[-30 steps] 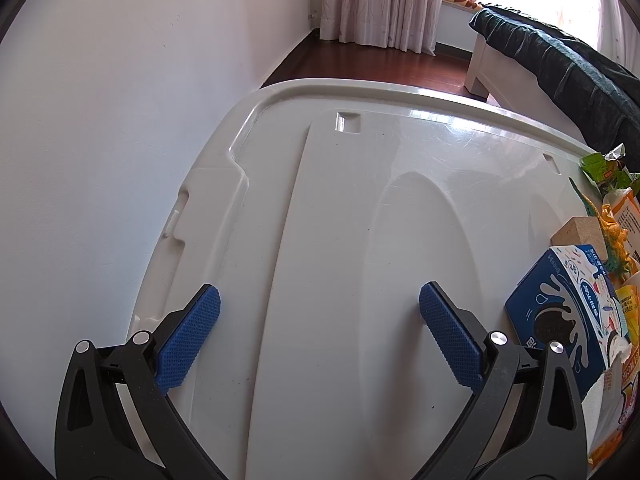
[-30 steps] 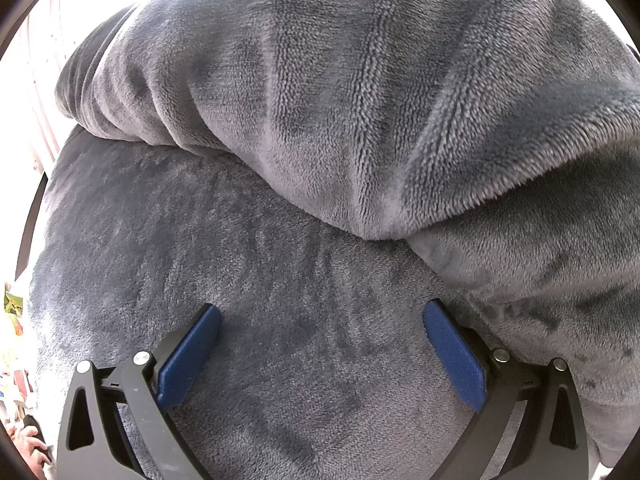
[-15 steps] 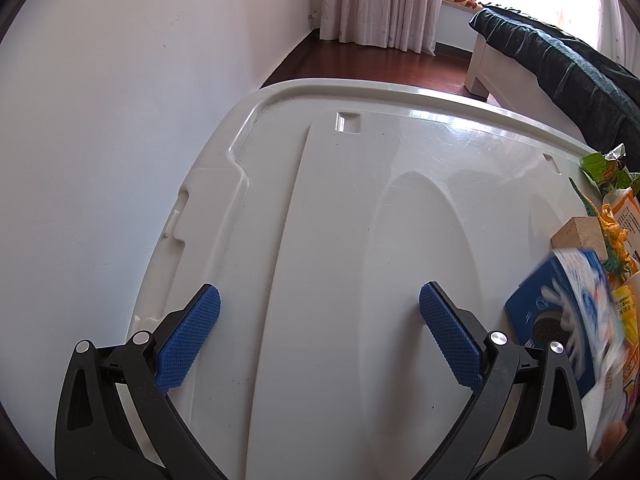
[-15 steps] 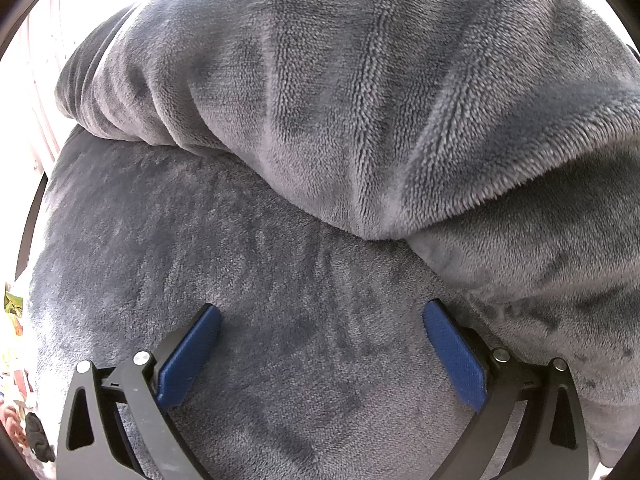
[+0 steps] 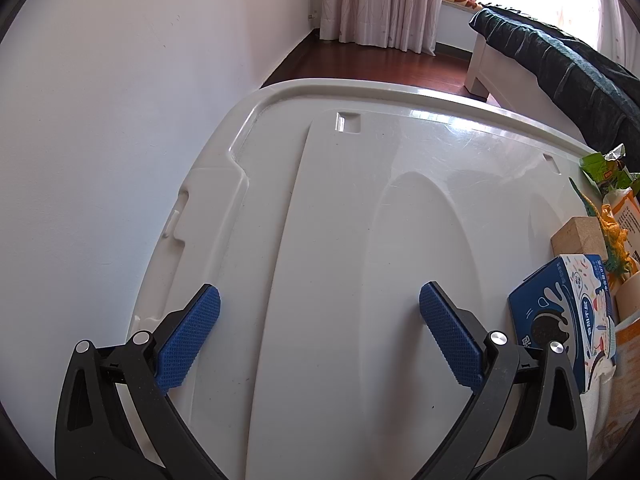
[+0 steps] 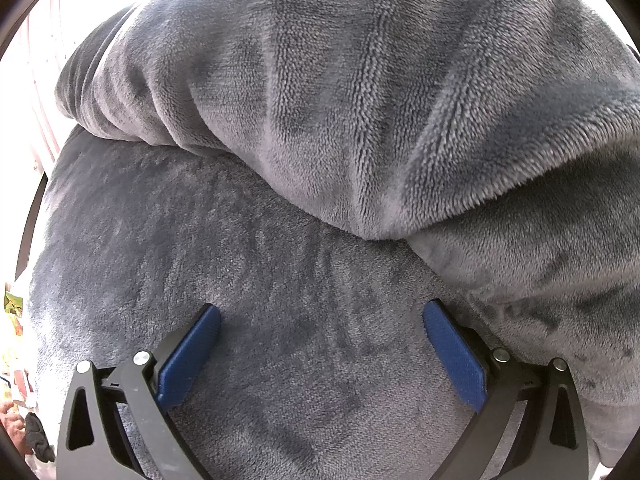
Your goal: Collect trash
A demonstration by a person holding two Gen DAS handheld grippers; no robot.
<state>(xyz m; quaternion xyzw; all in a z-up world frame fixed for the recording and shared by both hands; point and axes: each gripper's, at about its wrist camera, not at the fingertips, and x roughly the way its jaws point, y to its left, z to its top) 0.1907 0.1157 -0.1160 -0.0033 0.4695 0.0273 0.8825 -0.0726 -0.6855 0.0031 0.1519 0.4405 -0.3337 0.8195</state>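
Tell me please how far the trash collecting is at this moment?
Nothing looks collected yet. The left gripper is open and empty above the white plastic lid. The right gripper is open too, facing only grey fleece fabric. What is left: the blue cookie box, the green wrapper and other packaging at the lid's right edge. No trash container is visible.
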